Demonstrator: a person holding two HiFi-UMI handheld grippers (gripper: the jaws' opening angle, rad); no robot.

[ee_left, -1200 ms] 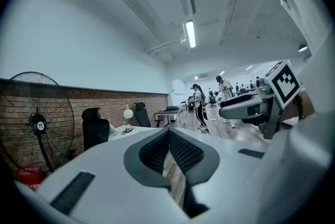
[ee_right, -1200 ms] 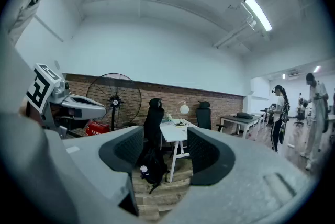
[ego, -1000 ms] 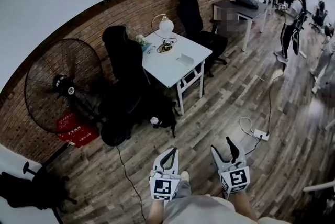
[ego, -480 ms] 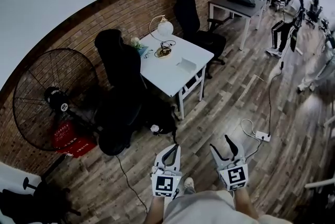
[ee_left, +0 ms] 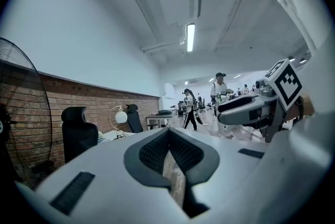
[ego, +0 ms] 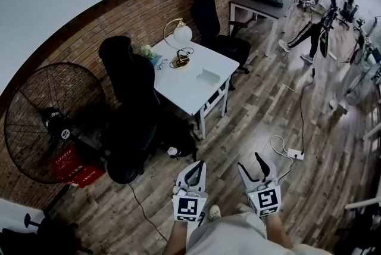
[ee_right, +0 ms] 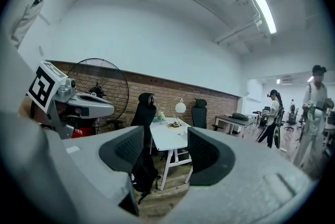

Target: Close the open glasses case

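The glasses case (ego: pixel 209 75) is a small pale box lying open on the white table (ego: pixel 181 90), far ahead of both grippers. In the head view my left gripper (ego: pixel 196 165) and right gripper (ego: pixel 250 163) hang side by side over the wooden floor at the bottom edge. The left gripper (ee_left: pixel 168 133) is shut, its pads meeting at the tips with nothing held. The right gripper (ee_right: pixel 165 149) is open and empty, and the table (ee_right: pixel 168 137) shows through its gap. The case is too small to make out in the gripper views.
A globe lamp (ego: pixel 182 31) and small items stand at the table's far end. Black office chairs (ego: pixel 126 72) (ego: pixel 208 9) flank it against the brick wall. A large floor fan (ego: pixel 44 123), a red crate (ego: pixel 76 168), a floor power strip (ego: pixel 295 154), a dark desk (ego: pixel 262 0) and a walking person (ego: pixel 312 9) surround it.
The view has drifted: the table, chairs and fan have slid left and a little down, and the table looks slightly larger. Both grippers keep their place and jaw state.
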